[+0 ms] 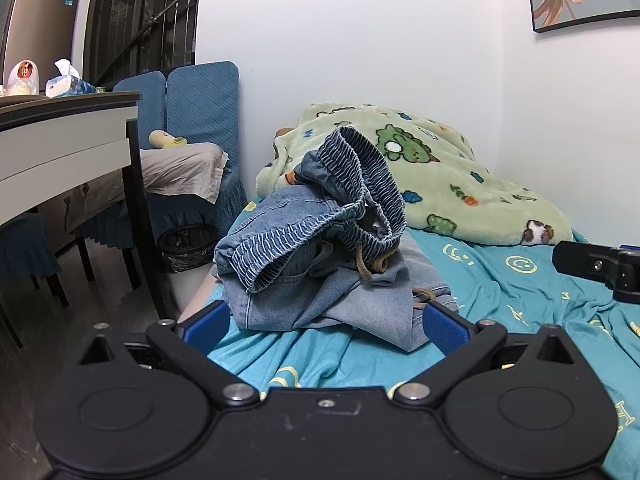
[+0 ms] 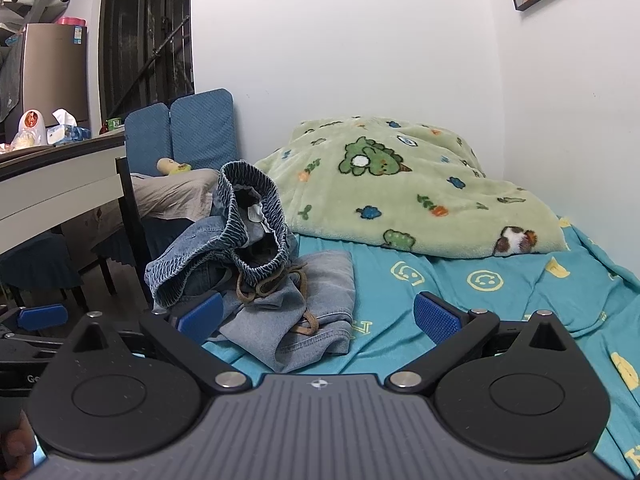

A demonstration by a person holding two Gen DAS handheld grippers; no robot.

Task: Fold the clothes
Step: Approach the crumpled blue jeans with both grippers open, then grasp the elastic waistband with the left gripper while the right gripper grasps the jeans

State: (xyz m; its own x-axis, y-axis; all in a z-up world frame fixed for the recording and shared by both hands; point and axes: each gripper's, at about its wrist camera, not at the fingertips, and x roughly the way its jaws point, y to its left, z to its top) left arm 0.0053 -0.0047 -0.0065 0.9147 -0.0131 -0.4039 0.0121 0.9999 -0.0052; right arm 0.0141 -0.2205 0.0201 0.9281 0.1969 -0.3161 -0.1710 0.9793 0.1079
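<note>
Denim in a crumpled heap sits near the left edge of the bed: the jeans (image 1: 320,248), elastic waistband standing up and brown drawstring (image 1: 370,264) trailing down the front, lie bunched on the turquoise sheet (image 1: 500,300), not yet spread, let alone folded.

Your left gripper (image 1: 326,326) hovers low in front of the heap, jaws released and wide, one blue pad at each side of the lowest denim layer, holding nothing. Whether the pads touch the cloth cannot be told from here.

To the right, your right gripper (image 2: 318,316) is likewise parted and empty. Its left pad sits just before the heap's near corner while its right pad hangs over bare sheet. The jeans (image 2: 256,276) lie left of its centre line.

Behind, a green fleece blanket (image 1: 440,176) with cartoon animals is piled against the wall, close behind the heap. Off the bed's left edge stand a table (image 1: 68,136) and a blue chair (image 1: 196,104).

By this look you are at the very start: the garment still needs sorting out. The next move likely calls for each gripper to pinch one side of the waistband, lift, and lay the jeans flat on the open sheet to the right, clear of the blanket and the drawstring.
</note>
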